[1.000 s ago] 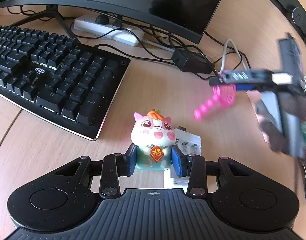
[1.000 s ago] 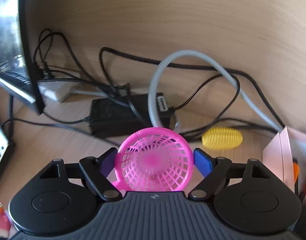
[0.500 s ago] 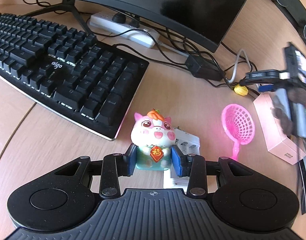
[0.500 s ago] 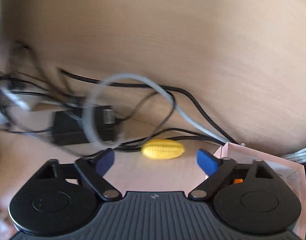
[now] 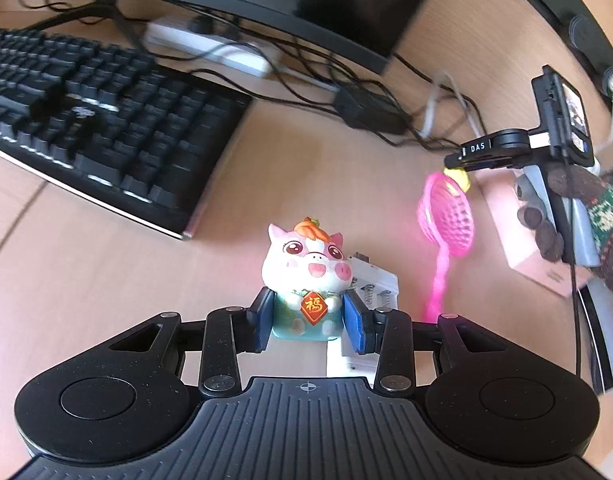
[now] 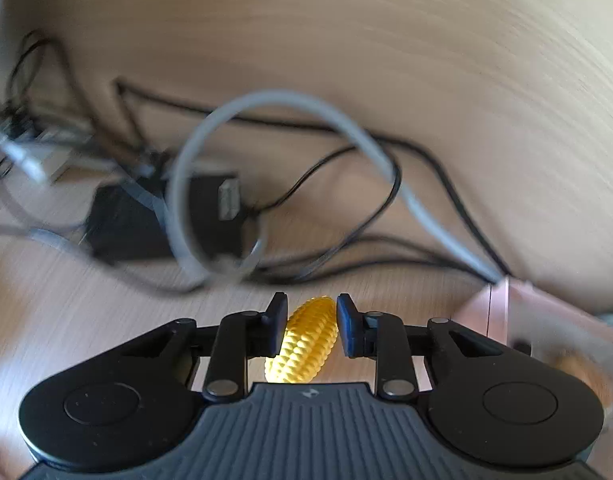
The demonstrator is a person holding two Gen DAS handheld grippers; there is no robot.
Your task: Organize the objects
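While your left gripper clamps the pig figurine by its teal base, blue pads tight on both sides, the toy faces the camera near the middle of the desk. A white battery holder lies just behind it to the right. The black keyboard fills the far left; the pink scoop net lies to the right, near your right gripper and a pink box.

In the right wrist view, your right gripper is closing, jaws narrow, with the yellow corn toy between its dark pads; the left pad touches it, the right looks barely clear. Cables and a black adapter lie beyond.
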